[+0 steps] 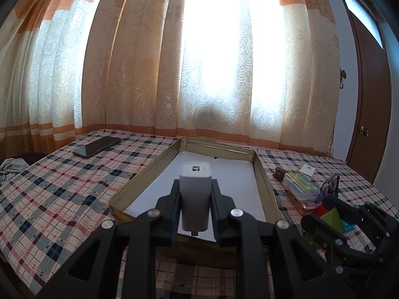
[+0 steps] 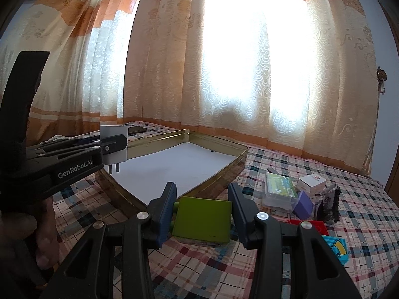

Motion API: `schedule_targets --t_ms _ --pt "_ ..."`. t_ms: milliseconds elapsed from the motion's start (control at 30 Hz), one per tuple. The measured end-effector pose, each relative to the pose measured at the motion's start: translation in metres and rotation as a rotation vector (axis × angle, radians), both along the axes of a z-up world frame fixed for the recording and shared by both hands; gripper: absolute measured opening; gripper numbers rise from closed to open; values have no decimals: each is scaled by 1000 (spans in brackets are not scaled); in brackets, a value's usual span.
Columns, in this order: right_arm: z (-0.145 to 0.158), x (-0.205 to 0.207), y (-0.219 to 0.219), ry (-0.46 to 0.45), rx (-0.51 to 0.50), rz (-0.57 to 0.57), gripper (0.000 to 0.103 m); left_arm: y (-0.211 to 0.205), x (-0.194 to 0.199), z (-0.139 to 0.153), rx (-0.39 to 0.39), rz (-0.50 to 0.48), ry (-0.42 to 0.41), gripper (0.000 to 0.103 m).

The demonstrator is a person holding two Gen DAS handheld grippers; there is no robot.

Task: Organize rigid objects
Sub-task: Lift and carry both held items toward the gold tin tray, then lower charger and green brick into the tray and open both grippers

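A white USB charger plug (image 1: 195,174) hangs above the near end of a shallow gold-rimmed tin tray (image 1: 139,174) lined with white paper. My left gripper (image 1: 195,186) is shut on its sides, prongs pointing down. In the right wrist view, the same left gripper (image 2: 117,144) and charger (image 2: 114,132) are over the tray's left rim (image 2: 219,149). My right gripper (image 2: 202,188) is shut on a flat green block (image 2: 203,219), held low over the checked bedspread just in front of the tray. In the left wrist view, the right gripper (image 1: 331,211) sits right of the tray.
A black phone (image 1: 97,147) lies far left on the bed. Right of the tray sit a clear plastic case (image 2: 280,191), a small white box (image 2: 311,182), a purple block (image 2: 303,208), a red piece (image 2: 314,225) and a blue box (image 2: 336,246). Curtains hang behind.
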State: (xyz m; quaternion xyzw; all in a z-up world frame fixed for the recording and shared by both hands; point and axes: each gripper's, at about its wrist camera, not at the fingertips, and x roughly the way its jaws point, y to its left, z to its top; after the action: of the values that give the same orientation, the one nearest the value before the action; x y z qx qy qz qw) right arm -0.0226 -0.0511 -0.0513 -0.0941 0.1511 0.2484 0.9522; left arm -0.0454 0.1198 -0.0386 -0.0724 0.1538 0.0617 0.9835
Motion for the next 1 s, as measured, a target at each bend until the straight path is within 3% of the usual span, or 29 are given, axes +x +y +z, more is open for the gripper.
schedule_targets --t_ms 233,500,733,1000 --pt "0 -1 6 11 -5 17 46 10 -1 0 -2 13 4 20" --pt "16 20 -2 82 75 43 46 13 17 12 -12 -58 38 20" --pt "48 65 4 212 144 104 46 8 49 32 59 -110 108 20" --pt "66 126 29 250 113 102 46 12 96 39 89 -133 221 20"
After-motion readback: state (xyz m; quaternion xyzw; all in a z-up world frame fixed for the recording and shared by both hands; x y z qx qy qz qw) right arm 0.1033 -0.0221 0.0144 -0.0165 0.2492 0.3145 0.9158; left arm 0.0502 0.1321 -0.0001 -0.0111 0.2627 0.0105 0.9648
